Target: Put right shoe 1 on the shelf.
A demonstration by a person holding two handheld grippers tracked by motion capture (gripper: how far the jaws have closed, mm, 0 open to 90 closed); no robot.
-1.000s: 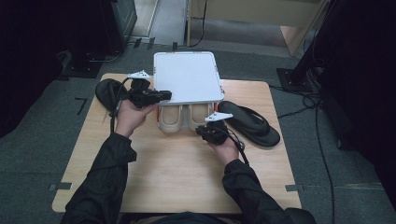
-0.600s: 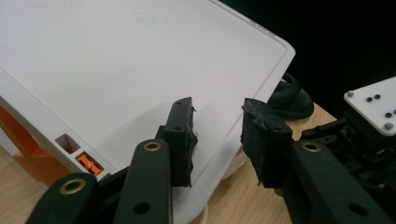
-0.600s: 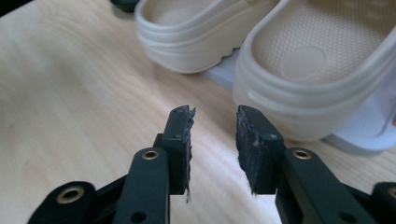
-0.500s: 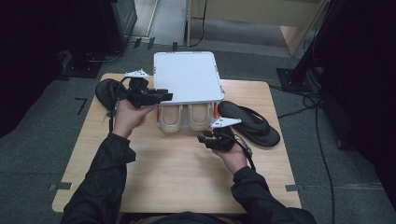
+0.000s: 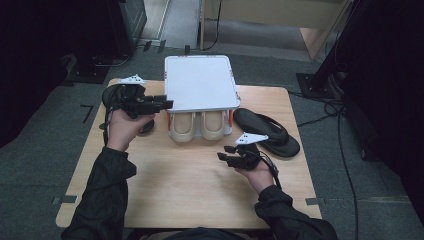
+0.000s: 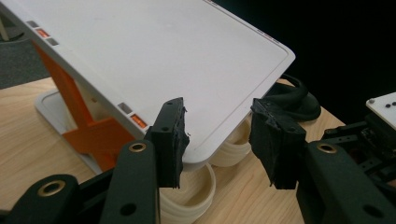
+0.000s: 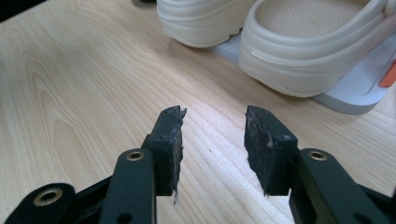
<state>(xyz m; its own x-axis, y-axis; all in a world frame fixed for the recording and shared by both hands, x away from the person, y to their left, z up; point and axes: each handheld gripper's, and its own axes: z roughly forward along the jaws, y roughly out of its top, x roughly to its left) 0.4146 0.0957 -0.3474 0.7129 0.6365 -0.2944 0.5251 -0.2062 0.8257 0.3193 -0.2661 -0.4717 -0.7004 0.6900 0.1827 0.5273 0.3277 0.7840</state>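
A white rack with a flat white top on orange supports stands at the table's far middle. A pair of cream sandals sits under the top on the grey base. My left gripper hovers at the top's left front corner. Its jaws have just been opening, and in the left gripper view the left gripper is open with the corner just beyond its pads. My right gripper is nearer the person. Its jaws have also been opening. The right gripper holds nothing over bare wood before the sandals.
One black flip-flop lies right of the rack. Another black flip-flop lies left of it, partly behind my left hand. The wooden table is bare wood in front. Grey floor and dark furniture surround it.
Both grippers' jaws have opened. The right gripper drew back from the sandals toward the person and rightward. The left gripper eased slightly left and up from the rack's edge.
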